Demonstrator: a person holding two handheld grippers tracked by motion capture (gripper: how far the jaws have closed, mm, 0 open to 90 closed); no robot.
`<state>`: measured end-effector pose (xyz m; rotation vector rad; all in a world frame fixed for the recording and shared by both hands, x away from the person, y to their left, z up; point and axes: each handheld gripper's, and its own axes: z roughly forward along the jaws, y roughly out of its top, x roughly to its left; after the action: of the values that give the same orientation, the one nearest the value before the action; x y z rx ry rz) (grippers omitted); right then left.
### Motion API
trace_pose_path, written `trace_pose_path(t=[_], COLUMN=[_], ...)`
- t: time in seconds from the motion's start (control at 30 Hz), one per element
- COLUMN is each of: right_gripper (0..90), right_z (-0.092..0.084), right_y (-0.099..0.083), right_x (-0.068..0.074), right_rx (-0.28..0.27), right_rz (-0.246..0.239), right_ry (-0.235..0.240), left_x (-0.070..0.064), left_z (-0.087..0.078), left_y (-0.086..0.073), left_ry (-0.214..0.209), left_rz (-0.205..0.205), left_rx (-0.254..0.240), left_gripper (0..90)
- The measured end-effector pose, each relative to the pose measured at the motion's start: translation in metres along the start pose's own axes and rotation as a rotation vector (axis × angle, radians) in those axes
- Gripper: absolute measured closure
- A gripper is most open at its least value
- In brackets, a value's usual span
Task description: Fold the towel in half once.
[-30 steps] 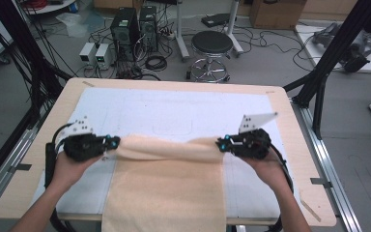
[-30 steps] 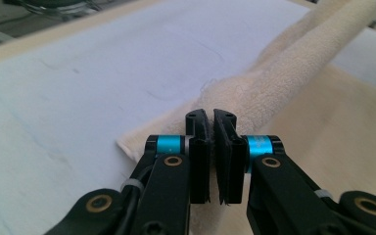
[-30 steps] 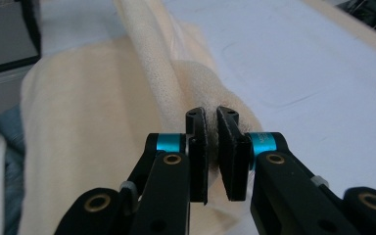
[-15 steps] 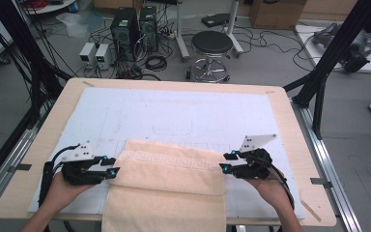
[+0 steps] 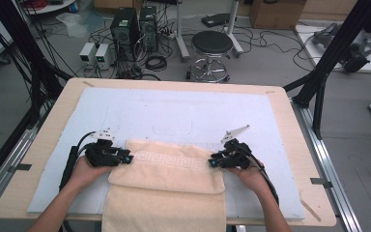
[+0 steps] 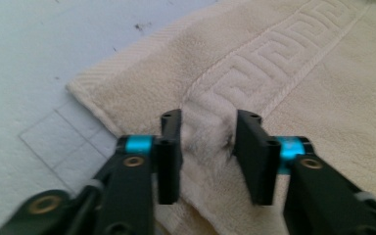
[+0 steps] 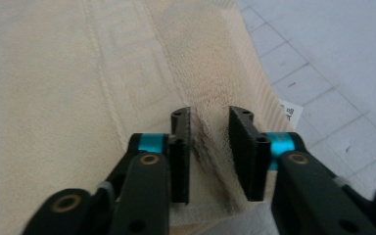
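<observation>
Pinching a ridge of the folded cream towel (image 5: pixel 166 171) between left gripper (image 5: pixel 128 158) fingers (image 6: pixel 170 147), right gripper (image 5: pixel 212 161) fingers (image 7: pixel 181 147) likewise having just narrowed on its opposite corner, white-matted surface (image 5: pixel 174 111) beyond.

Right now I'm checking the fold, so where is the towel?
High view: the cream towel lies folded at the table's near edge, on the white mat, between both grippers.
</observation>
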<state>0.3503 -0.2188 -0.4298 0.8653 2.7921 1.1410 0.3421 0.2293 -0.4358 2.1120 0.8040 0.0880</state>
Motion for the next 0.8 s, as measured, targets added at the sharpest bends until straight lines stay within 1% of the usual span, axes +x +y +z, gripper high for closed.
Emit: trace_pose_path(t=[0.03,0.1,0.2,0.33,0.37,0.47,0.53,0.57,0.63,0.7,0.8], right_gripper=[76.1,80.7,82.4,83.4,83.6,84.5,84.7,84.7,84.8,84.8,84.8], right_z=[-0.001,-0.004,-0.009,-0.014,-0.015,-0.023,-0.026,-0.029,-0.035,-0.042,-0.051], right_y=[0.0,0.001,0.004,0.009,0.01,0.015,0.018,0.019,0.023,0.027,0.032], right_x=[0.0,0.002,0.004,0.007,0.007,0.01,0.013,0.013,0.017,0.021,0.029], right_rx=[-0.004,-0.018,-0.032,-0.046,-0.051,-0.088,-0.096,-0.111,-0.138,-0.161,-0.183], right_rz=[-0.009,-0.015,-0.022,-0.039,-0.043,-0.052,-0.061,-0.066,-0.075,-0.083,-0.108], right_ry=[-0.001,-0.01,-0.015,-0.025,-0.03,-0.033,-0.047,-0.047,-0.061,-0.062,-0.054], left_x=[-0.001,-0.004,-0.007,-0.011,-0.012,-0.015,-0.016,-0.017,-0.019,-0.022,-0.028], left_z=[0.0,0.0,-0.004,-0.01,-0.012,-0.017,-0.02,-0.022,-0.027,-0.032,-0.042], left_y=[0.001,0.001,0.003,0.007,0.008,0.011,0.012,0.013,0.015,0.017,0.019], left_ry=[0.008,0.022,0.04,0.055,0.057,0.057,0.069,0.072,0.075,0.076,0.07], left_rz=[0.007,0.02,0.029,0.041,0.045,0.043,0.046,0.041,0.046,0.049,0.063], left_rx=[0.009,0.0,-0.015,-0.046,-0.06,-0.092,-0.103,-0.118,-0.141,-0.16,-0.19], left_gripper=[73.5,79.4,83.2,83.4,83.3,83.7,84.1,84.1,84.1,84.1,84.2])
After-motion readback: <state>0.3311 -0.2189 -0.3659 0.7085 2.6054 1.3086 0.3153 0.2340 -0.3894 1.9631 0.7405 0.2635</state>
